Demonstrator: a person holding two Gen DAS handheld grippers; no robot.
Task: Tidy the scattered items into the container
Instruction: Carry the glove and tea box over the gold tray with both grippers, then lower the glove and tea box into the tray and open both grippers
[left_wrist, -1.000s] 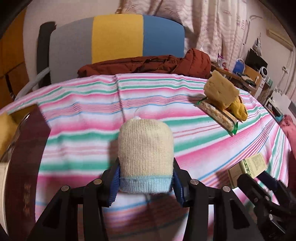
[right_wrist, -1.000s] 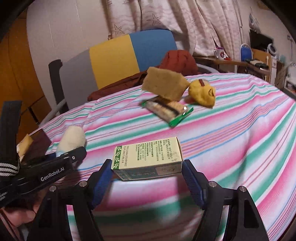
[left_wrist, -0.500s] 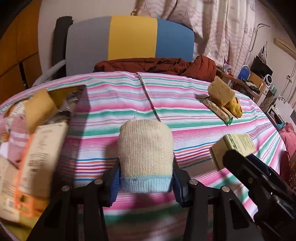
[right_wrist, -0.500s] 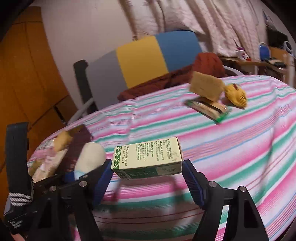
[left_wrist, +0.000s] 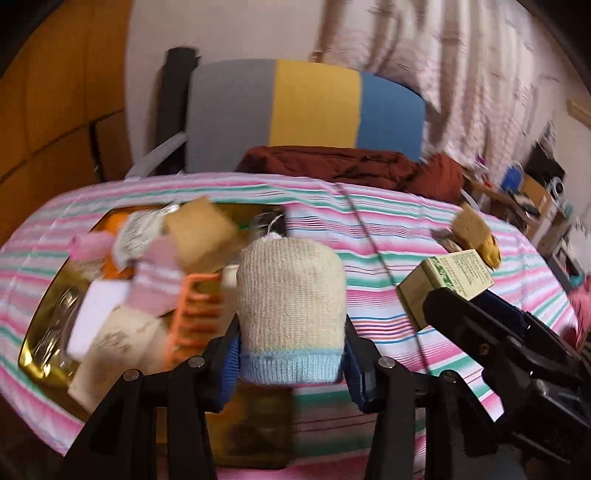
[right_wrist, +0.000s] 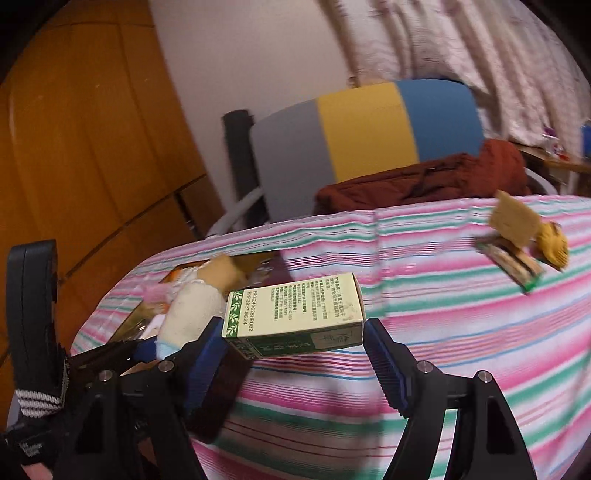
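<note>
My left gripper (left_wrist: 291, 363) is shut on a cream knitted sock roll with a pale blue cuff (left_wrist: 290, 295) and holds it above the near right edge of a gold tray (left_wrist: 38, 332) filled with several items. My right gripper (right_wrist: 293, 345) is shut on a green and cream carton (right_wrist: 295, 314), held in the air to the right of the tray; the carton also shows in the left wrist view (left_wrist: 448, 282). A tan sponge (right_wrist: 513, 221), a green-edged snack packet (right_wrist: 511, 264) and a yellow plush toy (right_wrist: 554, 245) lie on the striped tablecloth at the far right.
A chair with a grey, yellow and blue back (left_wrist: 306, 110) stands behind the table with a rust-red jacket (left_wrist: 347, 166) over it. Orange wooden cabinets (right_wrist: 85, 147) are at the left. A cluttered desk (left_wrist: 532, 192) is at the far right.
Both grippers have swung left with their loads. The filled tray has come into full view under the left gripper, and the sponge, packet and plush now sit further to the right.
</note>
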